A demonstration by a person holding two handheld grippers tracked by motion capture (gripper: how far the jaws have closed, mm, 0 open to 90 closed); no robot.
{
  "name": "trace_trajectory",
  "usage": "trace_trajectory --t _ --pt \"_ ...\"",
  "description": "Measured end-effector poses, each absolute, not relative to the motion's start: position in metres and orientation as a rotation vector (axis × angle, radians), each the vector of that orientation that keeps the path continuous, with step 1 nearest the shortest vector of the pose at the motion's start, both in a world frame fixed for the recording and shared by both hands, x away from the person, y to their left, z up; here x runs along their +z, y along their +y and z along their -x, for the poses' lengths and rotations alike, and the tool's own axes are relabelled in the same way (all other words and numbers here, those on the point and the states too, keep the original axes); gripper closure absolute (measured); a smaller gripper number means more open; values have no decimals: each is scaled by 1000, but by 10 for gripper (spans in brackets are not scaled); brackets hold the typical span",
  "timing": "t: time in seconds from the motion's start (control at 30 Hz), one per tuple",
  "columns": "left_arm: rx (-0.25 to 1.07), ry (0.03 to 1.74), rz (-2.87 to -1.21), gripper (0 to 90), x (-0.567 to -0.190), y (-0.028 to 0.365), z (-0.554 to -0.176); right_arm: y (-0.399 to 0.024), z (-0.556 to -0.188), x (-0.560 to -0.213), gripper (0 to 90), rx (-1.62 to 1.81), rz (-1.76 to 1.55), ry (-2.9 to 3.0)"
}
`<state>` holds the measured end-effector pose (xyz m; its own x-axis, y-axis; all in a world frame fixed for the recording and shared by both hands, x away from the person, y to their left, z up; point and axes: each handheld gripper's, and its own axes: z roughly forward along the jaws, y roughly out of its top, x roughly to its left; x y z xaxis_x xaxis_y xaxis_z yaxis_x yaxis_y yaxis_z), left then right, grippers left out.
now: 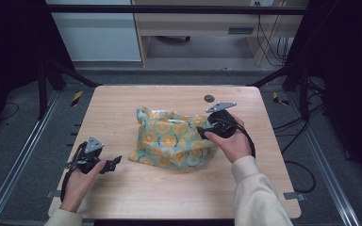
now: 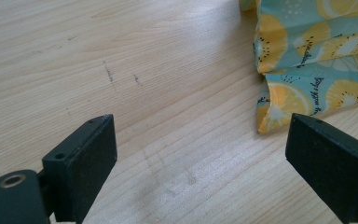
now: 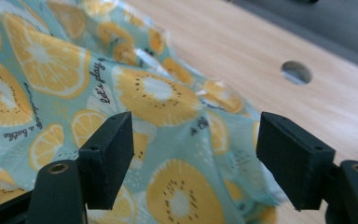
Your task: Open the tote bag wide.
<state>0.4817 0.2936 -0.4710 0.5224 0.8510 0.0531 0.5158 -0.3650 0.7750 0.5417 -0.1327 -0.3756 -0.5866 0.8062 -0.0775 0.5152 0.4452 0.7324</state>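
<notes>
Your cloth [image 1: 172,139], teal with orange and yellow citrus slices, sits crumpled in the middle of the bench [image 1: 122,101], a bit toward the right edge. It's bunched up, not flat: folds stand high at its far side and its right side, and the near-left corner lies low on the wood.

Your right gripper [image 1: 202,131] is at the cloth's right side, hand [image 1: 233,143] wrapped round the body, grey plate on top. In the right gripper view its jaws stand apart over the fabric [image 3: 158,93], cloth showing behind and below them, pads not pressing on it. Can't tell from the pictures whether a fold touches either pad.

Your left gripper [image 1: 115,161] rests near the bench's left edge, toward the near side, pointing right at the cloth's near-left corner but apart from it. In the left gripper view the jaws are wide apart with bare wood between them; the cloth's corner [image 2: 279,102] lies just beyond the right-hand jaw, not between the pads.

A small dark round hole [image 1: 209,98] sits in the bench top near the far edge, just behind your right gripper; it also shows past the cloth in the right gripper view [image 3: 296,72].
</notes>
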Motion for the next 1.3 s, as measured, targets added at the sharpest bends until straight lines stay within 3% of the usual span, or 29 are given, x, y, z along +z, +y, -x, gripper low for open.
trace_trajectory --t 0.2,0.37,0.6,0.87,1.3 --pt "599 1121 -2024 89 -469 297 -482 -121 -541 -379 706 955 -1069 2343" --pt "599 1124 -2022 90 -470 296 -482 -118 -534 -373 888 1010 -1040 2330" --pt "600 1136 -2022 92 -470 298 -483 -111 -514 -353 900 1133 -942 2282" --pt "609 1132 -2015 93 -468 297 -480 -94 -467 -340 900 1220 -773 2271" --pt "622 1130 -2017 96 -467 299 -479 -102 -407 -374 900 1322 -735 2309"
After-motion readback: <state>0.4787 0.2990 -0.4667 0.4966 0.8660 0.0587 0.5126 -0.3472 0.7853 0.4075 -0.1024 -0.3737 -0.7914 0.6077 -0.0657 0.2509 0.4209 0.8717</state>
